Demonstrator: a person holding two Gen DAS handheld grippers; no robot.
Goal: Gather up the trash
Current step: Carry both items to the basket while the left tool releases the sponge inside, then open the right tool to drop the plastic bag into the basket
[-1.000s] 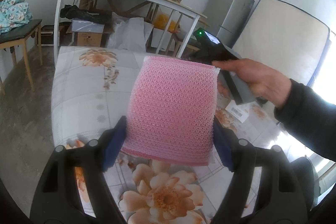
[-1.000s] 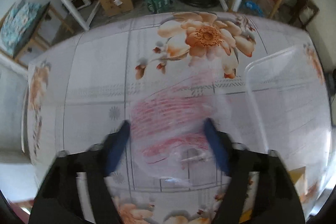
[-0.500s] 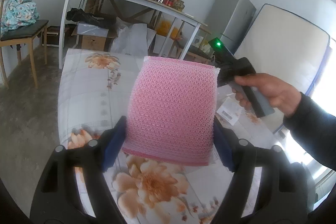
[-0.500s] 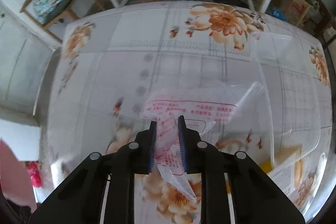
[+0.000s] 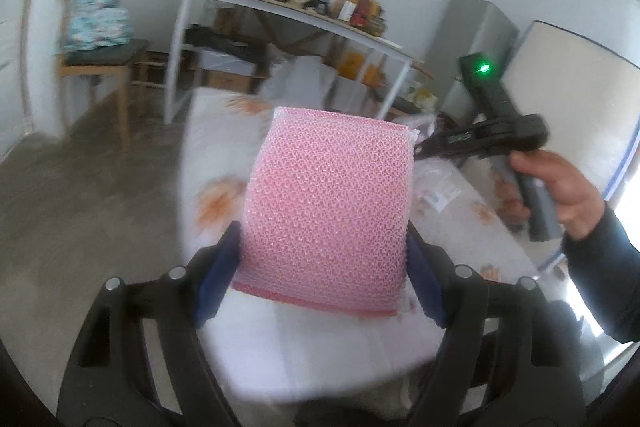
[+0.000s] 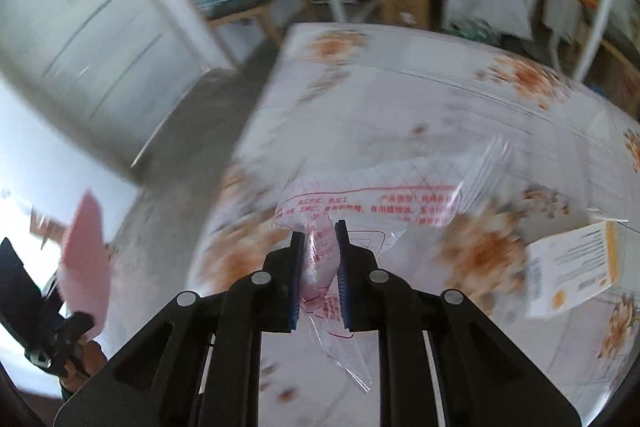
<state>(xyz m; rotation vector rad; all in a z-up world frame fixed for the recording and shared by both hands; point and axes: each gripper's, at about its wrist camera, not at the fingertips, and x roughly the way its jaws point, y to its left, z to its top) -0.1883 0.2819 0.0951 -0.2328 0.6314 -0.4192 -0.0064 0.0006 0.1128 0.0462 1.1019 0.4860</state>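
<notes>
**Two pieces of trash held over the floral counter**

One counter, floral cloth, fills the right wrist view; its corner sits near 12 o'clock, bare floor off its edge from 9 to 11 o'clock. Beyond it: one long white shelf table, one chair at 10 o'clock in the left wrist view.

One pink bubble-wrap pouch, upright, clamped by its side edges between the left gripper fingers, which stand wide apart. Half a second earlier more of the counter lay under it; now the near edge shows at 6 o'clock.

One clear plastic bag with red print, bunched between the right gripper fingers, which are closing nearly together on it. A second ago they were apart around it, the bag flat on the counter; now it hangs clear.

One white-and-orange carton at 3 o'clock on the counter, apart from the bag.
</notes>
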